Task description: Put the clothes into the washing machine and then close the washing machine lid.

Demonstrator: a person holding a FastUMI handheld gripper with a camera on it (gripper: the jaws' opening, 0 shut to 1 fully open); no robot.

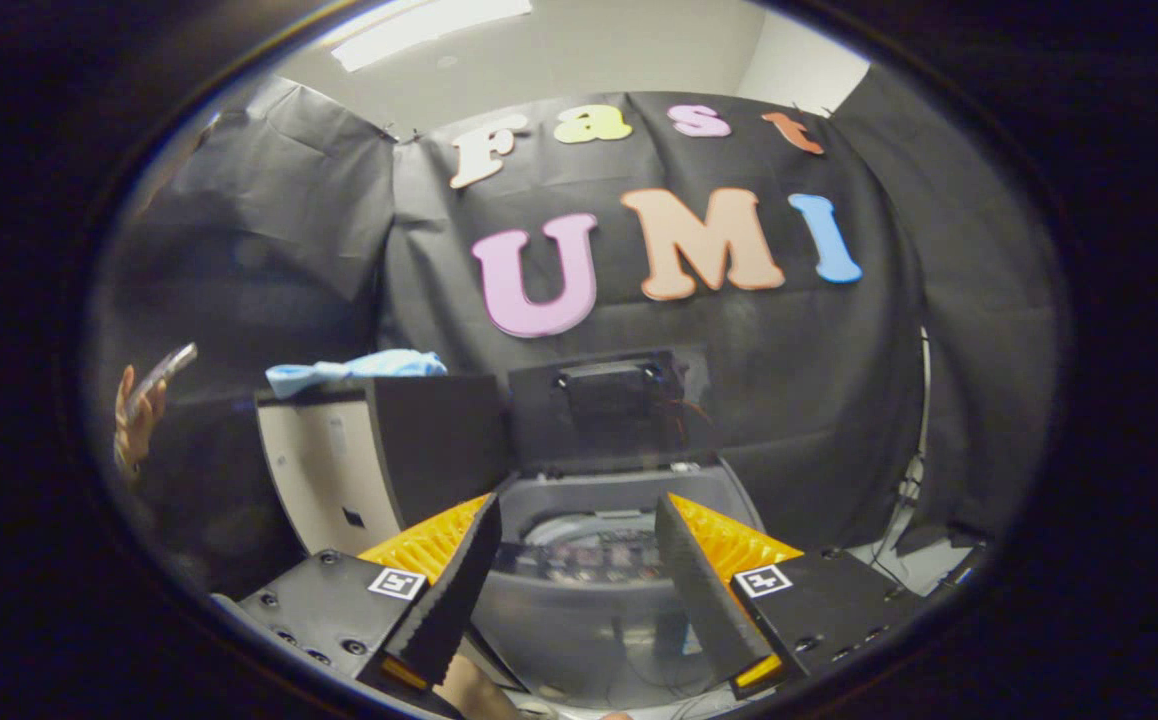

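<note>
In the gripper view, the gripper (579,560) holds its fingers apart and empty, framing the washing machine (599,590) just ahead with its lid (607,405) standing upright at the far side, while the blue clothes (354,370) lie stretched left-to-right atop a box (379,450) farther left.

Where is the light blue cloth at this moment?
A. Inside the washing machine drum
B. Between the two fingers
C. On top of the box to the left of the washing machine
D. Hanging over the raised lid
C: the light blue cloth lies on top of the box left of the washing machine, well beyond the open gripper, whose fingers hold nothing; the lid stands raised.
</note>
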